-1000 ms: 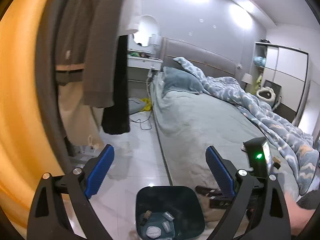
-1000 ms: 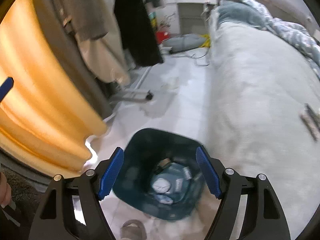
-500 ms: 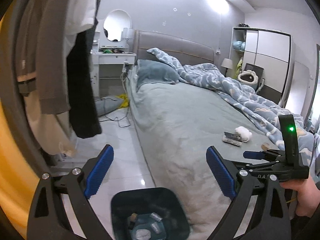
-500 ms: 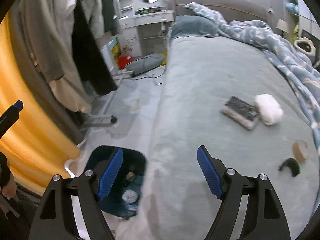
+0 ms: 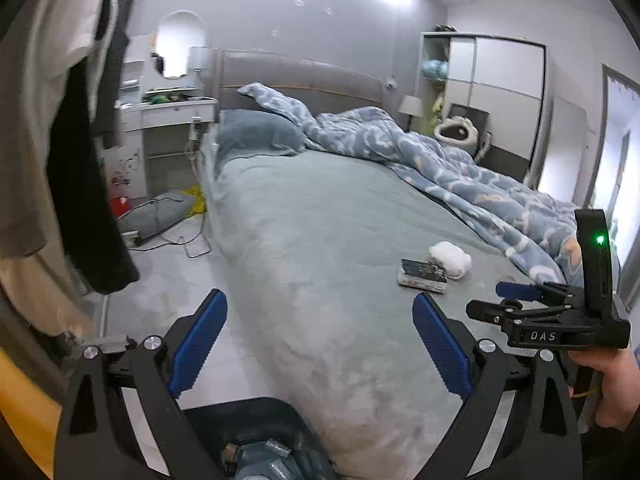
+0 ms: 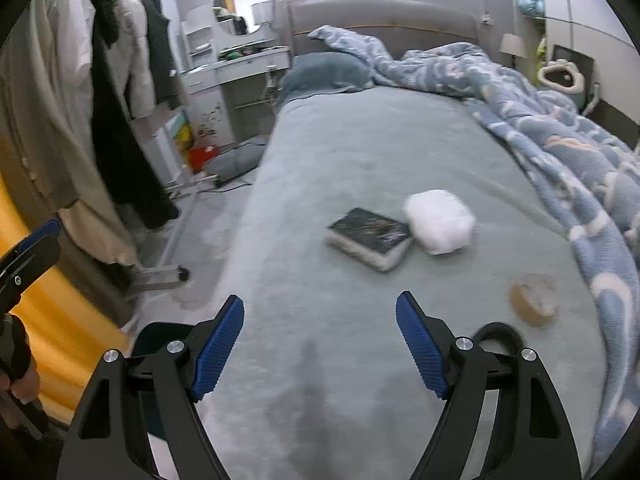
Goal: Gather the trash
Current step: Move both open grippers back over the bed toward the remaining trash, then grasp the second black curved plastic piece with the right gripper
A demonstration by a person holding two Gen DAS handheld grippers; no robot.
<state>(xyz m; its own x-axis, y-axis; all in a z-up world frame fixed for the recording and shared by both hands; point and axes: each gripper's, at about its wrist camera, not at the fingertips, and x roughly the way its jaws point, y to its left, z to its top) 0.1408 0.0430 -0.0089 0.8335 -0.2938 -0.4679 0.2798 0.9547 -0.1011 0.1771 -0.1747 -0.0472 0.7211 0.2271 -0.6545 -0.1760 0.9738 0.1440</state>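
A dark teal trash bin with several bits of trash inside stands on the floor beside the bed; its rim also shows in the right wrist view. On the grey bed lie a white crumpled wad, a dark book, a brown tape roll and a black curved piece. My left gripper is open and empty above the bin. My right gripper is open and empty over the bed, short of the book.
Clothes hang on a rack at the left, its wheeled foot on the floor. A blue patterned duvet covers the bed's right side. A dressing table, cables and a grey bag sit by the headboard.
Both grippers have lifted and swung right from over the bin toward the bed. The bin has slid to the bottom left of both views; the book, wad and tape came closer.
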